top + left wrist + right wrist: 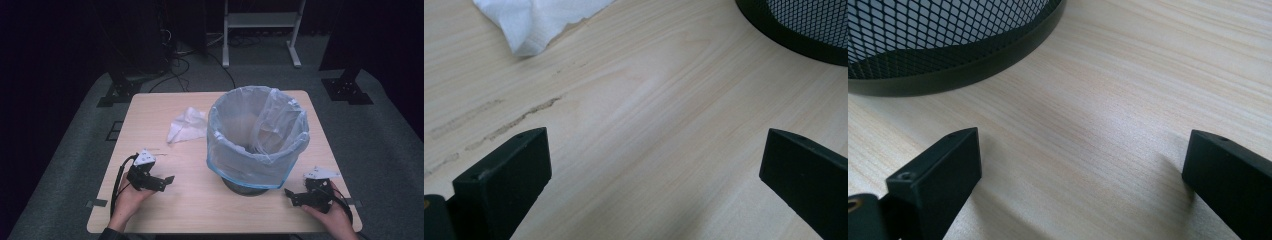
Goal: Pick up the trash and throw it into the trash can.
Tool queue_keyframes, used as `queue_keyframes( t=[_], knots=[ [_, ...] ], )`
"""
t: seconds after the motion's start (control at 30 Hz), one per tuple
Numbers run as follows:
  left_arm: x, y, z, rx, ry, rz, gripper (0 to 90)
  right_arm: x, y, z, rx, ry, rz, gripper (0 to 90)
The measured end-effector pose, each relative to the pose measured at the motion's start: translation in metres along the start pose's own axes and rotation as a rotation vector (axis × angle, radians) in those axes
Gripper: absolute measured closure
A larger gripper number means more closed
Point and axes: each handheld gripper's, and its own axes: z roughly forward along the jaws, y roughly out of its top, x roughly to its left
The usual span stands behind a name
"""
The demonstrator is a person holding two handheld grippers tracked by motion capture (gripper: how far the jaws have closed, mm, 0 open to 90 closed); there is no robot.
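Wastebasket [257, 137] of black mesh, one only, stands upright on the wooden table [165, 210], right of centre and toward the far half; a pale translucent bag [280, 120] lines it, folded out over the rim and hanging down the outside with a blue edge near the base; the basket sits between the two grippers and farther from the person than both, touching neither.

One crumpled white tissue [187, 125] lies flat on the table just left of the basket, beyond the left gripper [167, 181] and apart from it; in the left gripper view its corner [539, 22] shows at the far left, while the basket's dark base [804, 30] curves in at the far right.

Two grippers are in play, one per hand; the left one rests low near the table's near left, held by the left hand [129, 197], its jaws spread wide with bare wood between them; the right gripper [290, 196] rests at the near right, held by the right hand [332, 212], pointing left toward the basket's foot, its jaws likewise wide apart over bare table; in the right gripper view the mesh wall and base ring [963, 65] lie at the far left, near the jaws but not touching them.

Faint scuff marks [519, 120] streak the wood ahead of the left gripper.
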Motion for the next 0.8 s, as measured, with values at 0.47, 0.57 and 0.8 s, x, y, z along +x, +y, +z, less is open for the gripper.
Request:
queue_keyframes(
  t=[0.47, 0.57, 0.8],
  knots=[
    [0.014, 0.024, 0.001, -0.038, 0.002, -0.007, 0.0, 0.000, 0.000, 0.000, 0.002, 0.001, 0.004, 0.9],
    [0.017, 0.028, 0.002, -0.053, 0.003, -0.011, 0.0, 0.000, 0.000, 0.000, 0.002, 0.000, 0.002, 0.9],
    [0.021, 0.038, 0.004, -0.057, -0.005, -0.013, 0.0, 0.000, 0.000, 0.000, 0.001, 0.001, 0.003, 0.9]
  ],
)
